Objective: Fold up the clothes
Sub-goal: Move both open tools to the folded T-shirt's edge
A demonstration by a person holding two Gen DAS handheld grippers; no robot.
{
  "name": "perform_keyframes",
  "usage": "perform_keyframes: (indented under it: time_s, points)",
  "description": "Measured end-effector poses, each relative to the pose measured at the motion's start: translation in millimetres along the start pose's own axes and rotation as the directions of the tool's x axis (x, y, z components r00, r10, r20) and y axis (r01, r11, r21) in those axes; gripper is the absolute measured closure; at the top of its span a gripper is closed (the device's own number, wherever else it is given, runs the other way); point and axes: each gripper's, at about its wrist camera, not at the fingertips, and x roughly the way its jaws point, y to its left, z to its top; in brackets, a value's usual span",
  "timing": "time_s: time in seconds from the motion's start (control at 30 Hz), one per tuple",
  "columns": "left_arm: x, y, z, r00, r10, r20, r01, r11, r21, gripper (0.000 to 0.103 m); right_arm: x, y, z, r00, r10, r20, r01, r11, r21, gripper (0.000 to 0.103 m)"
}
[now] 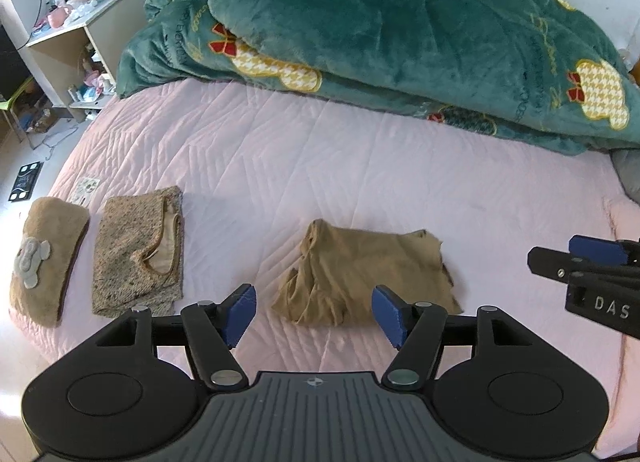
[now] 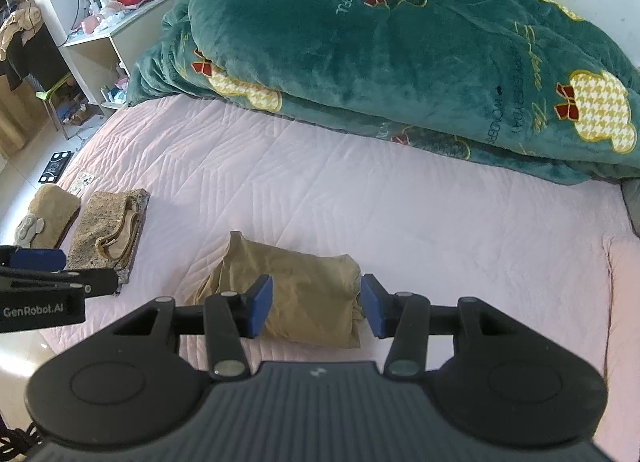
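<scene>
A folded tan garment [image 1: 360,274] lies on the pink bedsheet [image 1: 320,149], its left end bunched and wrinkled. My left gripper [image 1: 314,316] hovers open over its near left edge, with neither blue pad touching the cloth. In the right wrist view the same tan garment [image 2: 300,286] shows between the pads of my right gripper [image 2: 316,306], which straddles its right end, open and not pressing on it. Each gripper appears in the other's view: the right gripper [image 1: 560,256] at the right edge, the left gripper [image 2: 86,270] at the left edge.
Two folded pieces lie at the bed's left edge: a speckled knit top [image 1: 138,250] [image 2: 108,238] and a fuzzy tan piece with a grey patch [image 1: 44,258] [image 2: 46,213]. A heaped green blanket [image 1: 400,29] [image 2: 400,41] fills the far side. A cluttered shelf [image 1: 80,21] stands beyond the bed.
</scene>
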Motion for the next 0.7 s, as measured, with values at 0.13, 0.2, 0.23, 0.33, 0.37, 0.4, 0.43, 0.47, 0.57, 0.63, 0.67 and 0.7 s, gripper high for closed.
perform_keyframes:
  time_s: [0.13,0.2,0.23,0.33,0.37,0.4,0.43,0.47,0.57,0.63,0.67,0.7]
  points:
    - [10,8,-9,0.999,0.024,-0.026,-0.024,1.0,-0.004,0.036,10,0,-9,1.0,0.012,-0.019,-0.012,1.0,0.012,0.054]
    - [19,13,-13,0.999,0.018,-0.041,-0.019,1.0,-0.005,0.036,14,0,-13,1.0,0.012,-0.025,-0.012,1.0,0.019,0.053]
    - [25,15,-15,0.999,0.016,-0.049,-0.016,1.0,-0.004,0.036,16,0,-16,1.0,0.005,-0.026,-0.005,1.0,0.026,0.053]
    - [48,22,-21,0.997,-0.003,-0.072,0.003,1.0,0.0,0.036,21,-5,-25,0.999,-0.016,-0.034,0.018,0.998,0.059,0.051]
    - [56,24,-23,0.997,-0.013,-0.081,0.013,1.0,0.0,0.036,24,-8,-28,0.999,-0.024,-0.036,0.027,0.997,0.071,0.047]
    - [65,27,-25,0.996,-0.023,-0.089,0.023,1.0,-0.001,0.036,28,-10,-32,0.998,-0.039,-0.04,0.042,0.996,0.081,0.046]
    - [75,30,-26,0.995,-0.031,-0.096,0.031,1.0,0.0,0.036,32,-12,-36,0.997,-0.055,-0.045,0.058,0.994,0.089,0.046]
    - [85,33,-28,0.994,-0.035,-0.1,0.035,0.999,0.006,0.036,37,-13,-38,0.996,-0.073,-0.052,0.078,0.992,0.098,0.046]
    - [115,42,-31,0.992,-0.047,-0.113,0.05,0.999,0.016,0.036,53,-15,-47,0.991,-0.11,-0.074,0.119,0.983,0.139,0.045]
    - [136,52,-33,0.99,-0.061,-0.127,0.061,0.998,-0.007,0.036,67,-13,-51,0.987,-0.132,-0.092,0.145,0.979,0.141,0.045]
    - [147,56,-33,0.989,-0.07,-0.13,0.068,0.998,-0.017,0.036,74,-11,-52,0.984,-0.144,-0.101,0.157,0.978,0.136,0.044]
    - [156,57,-33,0.988,-0.072,-0.134,0.071,0.997,-0.015,0.036,81,-9,-53,0.982,-0.153,-0.107,0.167,0.977,0.131,0.044]
